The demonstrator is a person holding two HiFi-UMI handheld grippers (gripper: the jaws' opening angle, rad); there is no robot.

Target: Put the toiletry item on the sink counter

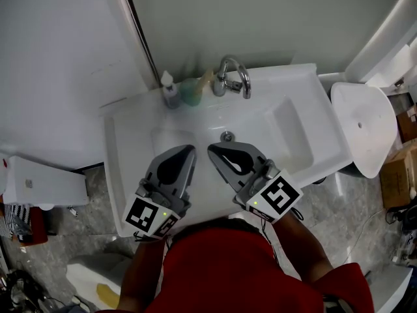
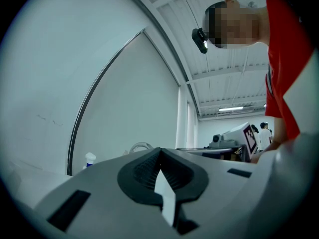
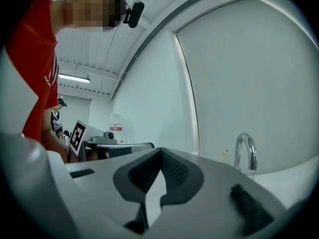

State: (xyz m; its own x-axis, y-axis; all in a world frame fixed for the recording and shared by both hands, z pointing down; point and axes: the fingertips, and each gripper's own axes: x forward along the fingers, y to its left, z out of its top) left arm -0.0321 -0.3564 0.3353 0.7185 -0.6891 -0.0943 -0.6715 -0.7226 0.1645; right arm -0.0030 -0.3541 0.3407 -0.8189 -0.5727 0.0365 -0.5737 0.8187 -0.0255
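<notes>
A small clear bottle with a white cap (image 1: 169, 90) stands on the white sink counter (image 1: 124, 135), left of the chrome faucet (image 1: 233, 77). A teal item (image 1: 191, 91) and a pale yellowish one (image 1: 206, 79) sit between them. Both grippers hover side by side over the basin's front, apart from those items. My left gripper (image 1: 189, 149) is shut with nothing in it, and so is my right gripper (image 1: 211, 149). In the left gripper view the jaws (image 2: 159, 151) meet at the tip, with the bottle (image 2: 89, 159) beyond. The right gripper view shows the same for my right gripper (image 3: 160, 151), with the faucet (image 3: 246, 152) beyond.
The drain (image 1: 226, 136) lies just beyond the jaw tips. A white toilet (image 1: 365, 126) stands to the right of the sink, with a cardboard box (image 1: 397, 175) beside it. A white box (image 1: 42, 181) sits low on the left. A wall and a glass panel close off the back.
</notes>
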